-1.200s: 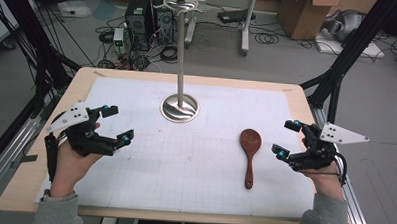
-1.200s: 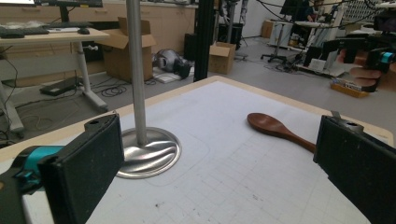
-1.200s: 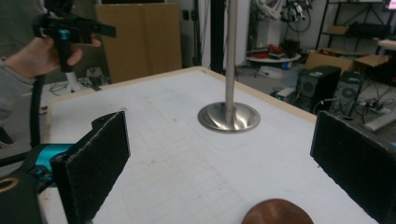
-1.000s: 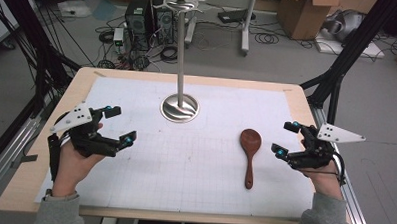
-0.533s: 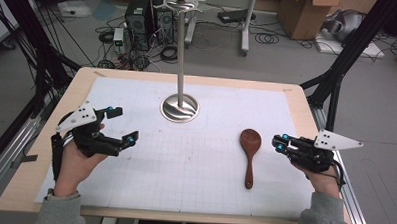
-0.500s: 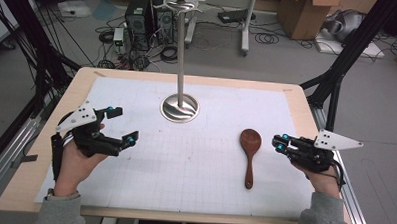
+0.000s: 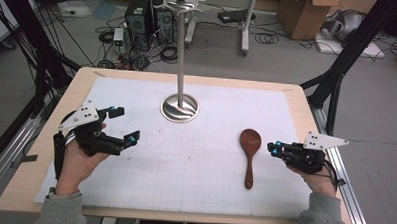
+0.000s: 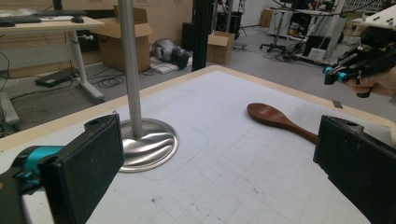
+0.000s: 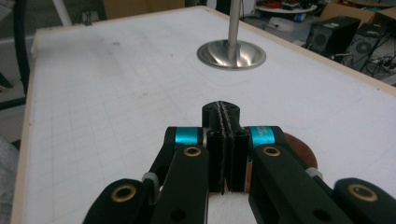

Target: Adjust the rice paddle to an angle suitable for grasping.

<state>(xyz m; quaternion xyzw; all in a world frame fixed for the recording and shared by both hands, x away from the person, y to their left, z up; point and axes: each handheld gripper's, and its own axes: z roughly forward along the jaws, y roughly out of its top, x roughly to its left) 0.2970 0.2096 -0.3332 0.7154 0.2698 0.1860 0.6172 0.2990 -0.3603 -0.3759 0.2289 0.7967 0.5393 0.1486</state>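
Gridded white matting covers my table, with the wooden spoon lying flat right of the steel stand. My right gripper, jaws just closed together on nothing, hovers beside the spoon's bowl. Pushing in closed, I'd likely shove the spoon aside. My left gripper waits, jaws apart.

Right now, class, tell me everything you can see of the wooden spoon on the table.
The wooden spoon is dark reddish-brown, apparently glossy wood, in one piece: an oval bowl and a slim straight handle ending in a rounded tip. It lies flat on the white gridded mat, right of the middle, bowl toward the metal stand and handle toward the person. Nothing touches it in the high view; the right gripper hangs close beside it, jaws shut on nothing.
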